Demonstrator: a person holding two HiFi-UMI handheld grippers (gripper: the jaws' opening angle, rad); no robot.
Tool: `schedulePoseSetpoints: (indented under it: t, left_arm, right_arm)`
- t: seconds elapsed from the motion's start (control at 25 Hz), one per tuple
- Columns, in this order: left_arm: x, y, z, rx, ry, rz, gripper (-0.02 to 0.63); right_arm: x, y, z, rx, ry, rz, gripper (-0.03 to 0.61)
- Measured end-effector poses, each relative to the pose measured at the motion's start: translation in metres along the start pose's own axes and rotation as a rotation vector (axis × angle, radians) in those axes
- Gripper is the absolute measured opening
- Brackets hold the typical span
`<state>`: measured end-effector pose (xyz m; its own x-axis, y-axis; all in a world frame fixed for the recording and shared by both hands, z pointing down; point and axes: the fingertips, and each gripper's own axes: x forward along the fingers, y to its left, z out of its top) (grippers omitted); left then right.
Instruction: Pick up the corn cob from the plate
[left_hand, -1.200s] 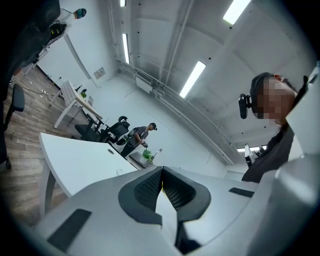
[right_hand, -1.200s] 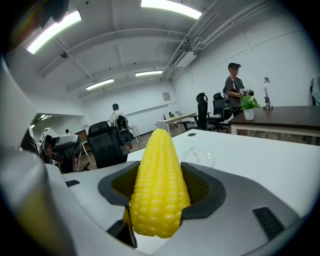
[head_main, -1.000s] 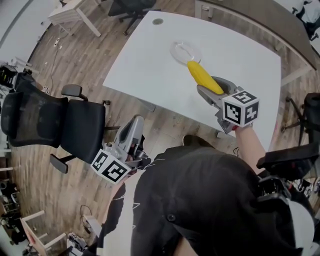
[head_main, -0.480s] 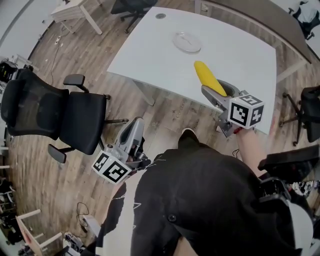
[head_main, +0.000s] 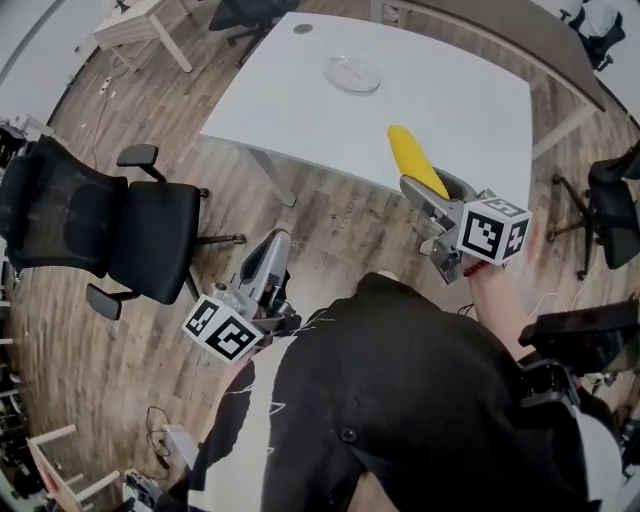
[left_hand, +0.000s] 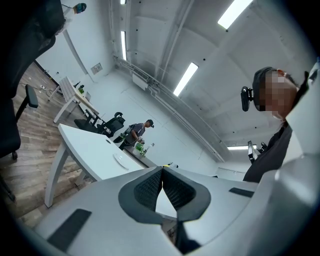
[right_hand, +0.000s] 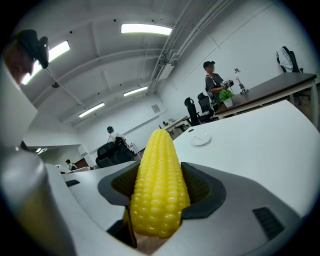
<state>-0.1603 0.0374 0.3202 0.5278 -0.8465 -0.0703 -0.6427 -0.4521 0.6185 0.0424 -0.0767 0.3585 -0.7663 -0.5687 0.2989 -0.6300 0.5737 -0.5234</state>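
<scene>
My right gripper (head_main: 432, 190) is shut on a yellow corn cob (head_main: 414, 160), held in the air over the near edge of the white table (head_main: 300, 110). In the right gripper view the corn cob (right_hand: 159, 189) stands upright between the dark pads, which press it on both sides. The clear plate (head_main: 352, 73) lies bare at the far side of the table, also small in the right gripper view (right_hand: 200, 139). My left gripper (head_main: 268, 262) hangs low at my left side over the floor, away from the table; its pads (left_hand: 148, 187) meet at the tips with nothing between them.
A black office chair (head_main: 90, 225) stands on the wooden floor left of the table. Another chair (head_main: 612, 195) sits at the right edge. A dark counter (head_main: 520, 30) runs behind the table. A person (right_hand: 214, 82) stands far off by that counter.
My right gripper has drawn the corn cob back toward me, away from the plate and to the table's near edge. The view has backed off from the table. The left gripper stays low.
</scene>
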Motion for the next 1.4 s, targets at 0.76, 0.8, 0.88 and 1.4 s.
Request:
schedulePoseSetpoints:
  t: [0.76,0.8,0.88,1.4]
  left_arm:
    - [0.04,-0.066,-0.043,-0.024,-0.003,0.02,0.014]
    - [0.042,-0.071,-0.047,-0.023,0.001,0.018,0.015]
    - [0.044,-0.078,-0.053,-0.022,0.007,0.016,0.015]
    - [0.049,-0.091,-0.069,-0.019,0.005,0.027,0.015]
  right_arm:
    - [-0.086,-0.025,0.013,0.066,-0.038,0.144,0.253]
    - [-0.091,-0.027,0.012,0.054,-0.034,0.144,0.253]
    - [-0.097,-0.031,0.011,0.038,-0.027,0.144,0.254]
    - [-0.107,-0.039,0.008,-0.012,0.019,0.143,0.253]
